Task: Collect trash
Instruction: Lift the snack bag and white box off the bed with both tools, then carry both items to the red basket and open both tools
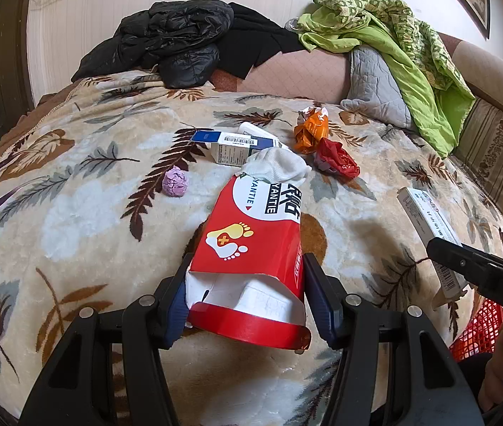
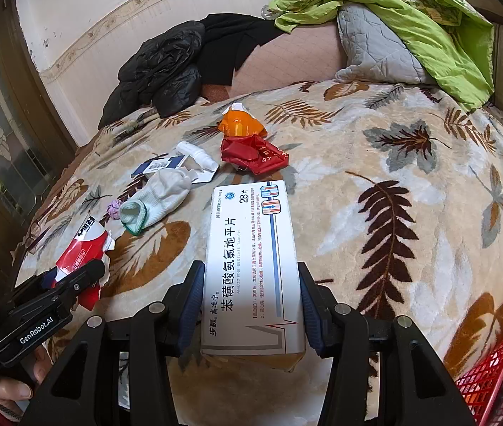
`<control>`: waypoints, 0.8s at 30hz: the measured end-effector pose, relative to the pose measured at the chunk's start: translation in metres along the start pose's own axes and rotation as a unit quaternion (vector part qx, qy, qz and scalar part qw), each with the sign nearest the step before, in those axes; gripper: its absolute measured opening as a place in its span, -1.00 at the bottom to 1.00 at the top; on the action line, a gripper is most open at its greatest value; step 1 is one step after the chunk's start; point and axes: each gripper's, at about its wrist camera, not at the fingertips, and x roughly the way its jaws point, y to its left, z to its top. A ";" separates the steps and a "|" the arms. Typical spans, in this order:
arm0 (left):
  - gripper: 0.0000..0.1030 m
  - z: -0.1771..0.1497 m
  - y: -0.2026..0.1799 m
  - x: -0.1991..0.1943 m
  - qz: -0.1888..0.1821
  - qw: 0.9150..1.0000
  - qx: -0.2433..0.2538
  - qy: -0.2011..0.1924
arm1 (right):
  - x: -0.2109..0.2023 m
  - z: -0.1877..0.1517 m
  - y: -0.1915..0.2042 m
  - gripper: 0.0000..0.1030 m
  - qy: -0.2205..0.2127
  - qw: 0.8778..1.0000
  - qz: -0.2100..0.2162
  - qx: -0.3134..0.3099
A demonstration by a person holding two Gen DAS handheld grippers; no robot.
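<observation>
Two grippers clench boxes: left gripper (image 1: 246,293) a red carton (image 1: 251,248), right gripper (image 2: 249,300) a white tablet box (image 2: 251,266).

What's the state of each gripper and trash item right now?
left gripper: shut on red box
red box: held, torn open at near end
right gripper: shut on white pill box
white pill box: held, closed
white sock: lying loose on blanket
purple paper ball: crumpled, on blanket
orange wrapper: crumpled
red wrapper: crumpled
red basket: at edge, contents unclear
</observation>
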 end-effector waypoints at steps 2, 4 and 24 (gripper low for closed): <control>0.11 0.001 -0.001 0.000 -0.003 1.000 0.001 0.000 | 0.000 0.000 0.000 0.04 -0.001 1.000 0.000 0.000; 0.11 0.002 -0.003 -0.002 -0.006 1.000 0.003 -0.002 | 0.000 0.000 0.000 0.04 -0.002 1.000 0.000 0.003; 0.12 -0.001 -0.123 -0.050 -0.136 0.984 0.115 -0.003 | -0.143 -0.036 -0.092 0.04 -0.062 0.992 -0.009 0.111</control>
